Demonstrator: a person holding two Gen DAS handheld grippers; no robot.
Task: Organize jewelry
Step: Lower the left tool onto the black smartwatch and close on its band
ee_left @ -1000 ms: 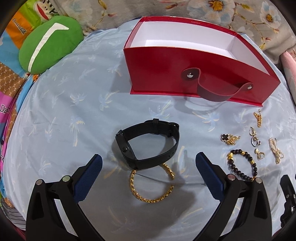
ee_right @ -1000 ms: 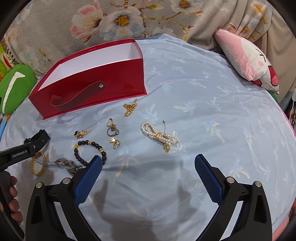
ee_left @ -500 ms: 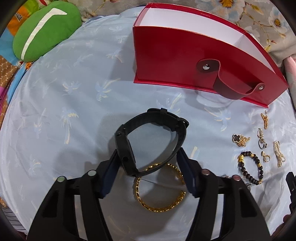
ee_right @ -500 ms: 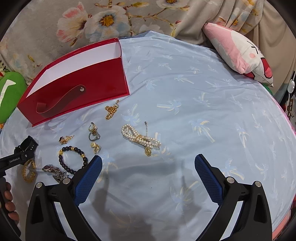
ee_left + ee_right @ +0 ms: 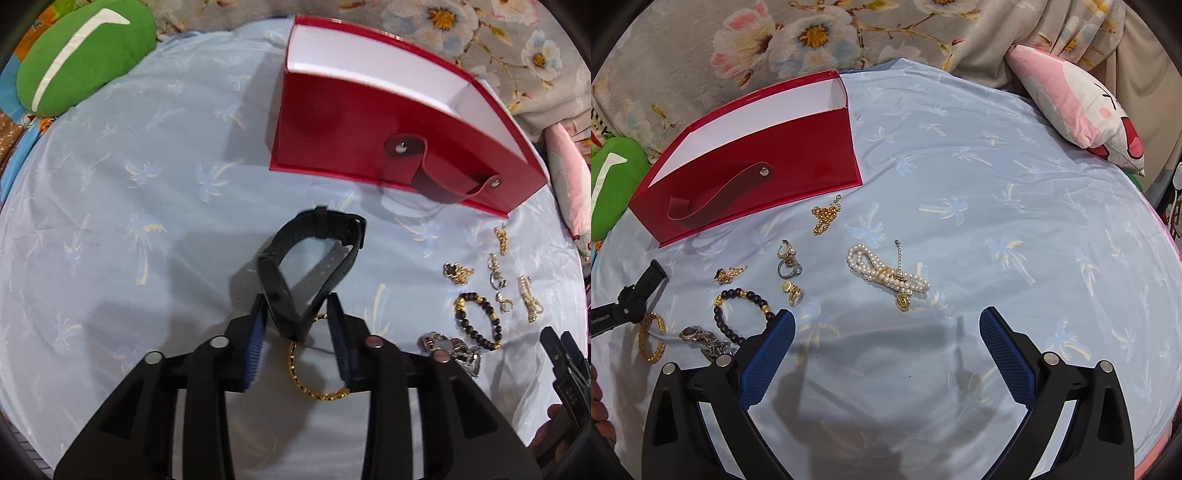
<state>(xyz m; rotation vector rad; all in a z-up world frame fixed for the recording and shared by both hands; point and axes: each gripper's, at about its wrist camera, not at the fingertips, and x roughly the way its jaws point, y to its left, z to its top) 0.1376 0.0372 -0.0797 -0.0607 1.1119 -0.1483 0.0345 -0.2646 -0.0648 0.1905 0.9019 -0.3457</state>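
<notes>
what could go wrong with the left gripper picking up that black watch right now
1. The left gripper is closing on only the near end of the black watch, so the looped strap may twist or slip out when lifted.
2. The gold bracelet lies right under the jaws, partly beneath the watch, and could be snagged or dragged along.
3. The red box has a tall front wall; a low carry could knock it.

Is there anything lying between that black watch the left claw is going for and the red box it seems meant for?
Nothing visible does. The black watch sits between the closing jaws of the left gripper, and only bare blue sheet lies between it and the red box. The gold bangle lies on the near side, under the jaws.
</notes>
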